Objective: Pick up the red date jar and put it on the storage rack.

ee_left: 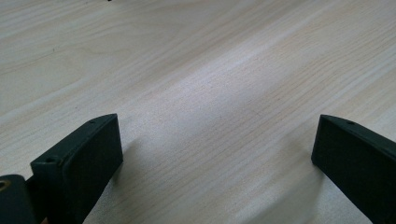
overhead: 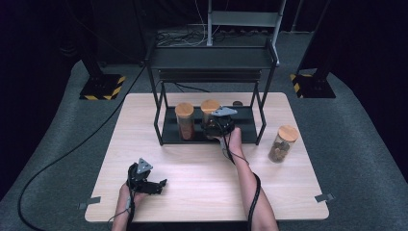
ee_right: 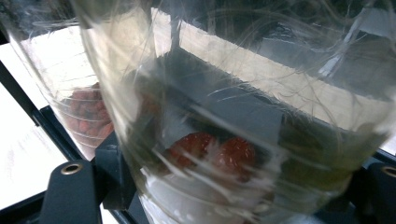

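Note:
My right gripper (overhead: 215, 126) reaches into the lower level of the black shelf rack (overhead: 211, 60) and is shut on a clear jar with a cork lid (overhead: 210, 107). In the right gripper view that jar (ee_right: 243, 107) sits close up between the black jaws, with red pieces (ee_right: 215, 151) near its bottom. A second cork-lidded jar (overhead: 185, 120) with reddish contents stands just left of it on the same tray, also seen as the jar (ee_right: 84, 112) behind. My left gripper (overhead: 161, 183) rests low over the table's front left, jaws open (ee_left: 217, 135) over bare wood, holding nothing.
A third cork-lidded jar (overhead: 284, 143) with brown contents stands on the table right of the rack. A small dark object (overhead: 237, 103) sits behind the rack's tray. The rack's posts (overhead: 261, 115) frame the tray. Cables trail from both grippers.

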`<state>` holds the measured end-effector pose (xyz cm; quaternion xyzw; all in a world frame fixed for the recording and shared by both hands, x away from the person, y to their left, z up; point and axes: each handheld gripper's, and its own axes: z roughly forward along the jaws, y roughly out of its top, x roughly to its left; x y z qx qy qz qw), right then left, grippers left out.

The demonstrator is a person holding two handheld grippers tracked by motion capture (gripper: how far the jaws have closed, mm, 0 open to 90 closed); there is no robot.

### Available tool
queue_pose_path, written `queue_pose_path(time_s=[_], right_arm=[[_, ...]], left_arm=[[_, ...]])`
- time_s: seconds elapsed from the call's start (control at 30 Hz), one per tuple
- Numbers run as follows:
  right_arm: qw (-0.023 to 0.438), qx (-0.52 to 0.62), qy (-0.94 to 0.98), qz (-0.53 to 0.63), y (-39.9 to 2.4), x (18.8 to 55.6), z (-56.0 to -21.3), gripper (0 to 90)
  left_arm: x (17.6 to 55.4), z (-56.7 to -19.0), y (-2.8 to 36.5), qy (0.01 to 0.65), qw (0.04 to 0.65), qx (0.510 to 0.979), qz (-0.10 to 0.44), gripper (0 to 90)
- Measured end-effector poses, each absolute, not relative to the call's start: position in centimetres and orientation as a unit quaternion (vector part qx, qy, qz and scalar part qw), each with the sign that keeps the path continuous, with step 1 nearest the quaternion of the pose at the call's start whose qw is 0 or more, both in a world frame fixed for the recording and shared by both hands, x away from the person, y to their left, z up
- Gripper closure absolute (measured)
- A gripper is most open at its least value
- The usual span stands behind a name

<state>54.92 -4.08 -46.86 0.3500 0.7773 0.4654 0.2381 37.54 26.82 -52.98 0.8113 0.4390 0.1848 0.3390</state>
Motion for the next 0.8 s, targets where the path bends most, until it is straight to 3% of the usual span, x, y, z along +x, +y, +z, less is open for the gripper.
queue_pose_path(time_s=[0.8], right_arm=[[0.249,0.348,0.779,0.459,-3.3,55.3,-48.0,24.2]], left_arm=[[37.5,-53.0,26.8,0.439,0.339,0.811,0.185,1.1]])
